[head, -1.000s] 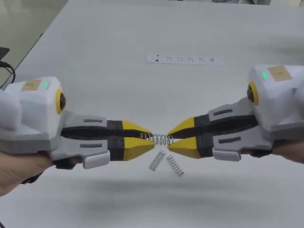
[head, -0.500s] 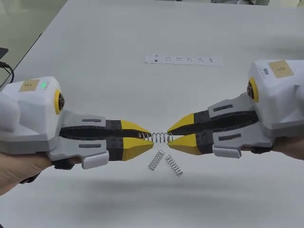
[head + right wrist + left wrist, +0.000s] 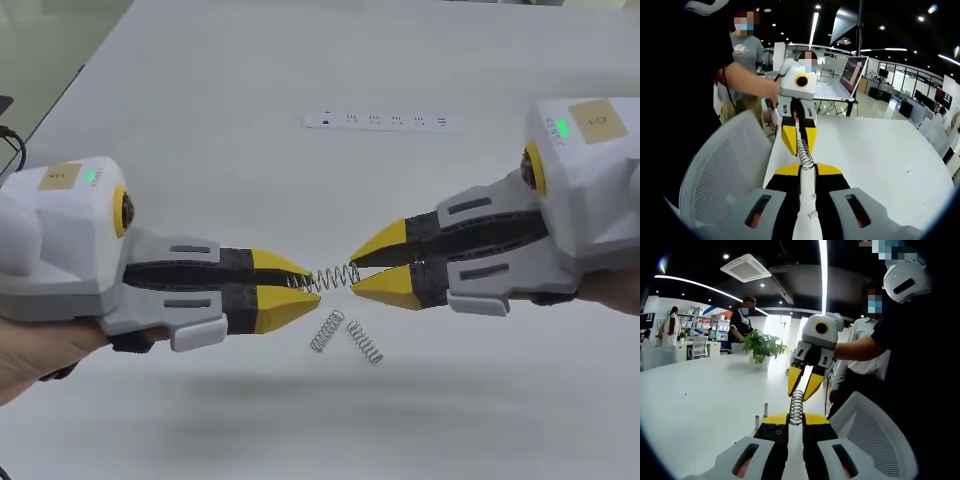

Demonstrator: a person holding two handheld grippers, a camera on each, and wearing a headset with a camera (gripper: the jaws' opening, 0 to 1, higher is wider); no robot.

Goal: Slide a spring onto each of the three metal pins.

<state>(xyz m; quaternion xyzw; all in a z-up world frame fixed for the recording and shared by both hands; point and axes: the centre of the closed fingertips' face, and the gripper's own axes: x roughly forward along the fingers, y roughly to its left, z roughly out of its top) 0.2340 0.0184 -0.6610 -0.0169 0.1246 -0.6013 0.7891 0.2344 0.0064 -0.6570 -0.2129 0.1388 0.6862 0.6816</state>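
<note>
Holding one spring [image 3: 330, 277] in the air between my two tools, above the white surface [image 3: 200, 120].

Left tool [image 3: 300, 288]: yellow-tipped jaws drawn together on the spring's left end.

Right tool [image 3: 354, 273]: yellow-tipped jaws pinched on the spring's right end. This end sits a little higher than the left one, so the coil runs tilted.

First loose spring [image 3: 327, 331]: lying on the surface just near of the tool tips, under the held spring.

Second loose spring [image 3: 364, 344]: lying just right of the first, the two angled toward each other at their far ends and not touching.

First upright pin [image 3: 765, 409] and second upright pin [image 3: 756, 422]: seen in the left gripper view, standing on the surface close together, beside my left tool's tips.

Power strip [image 3: 380, 121]: white, lying flat across the far side of the surface, well apart from the springs.
</note>
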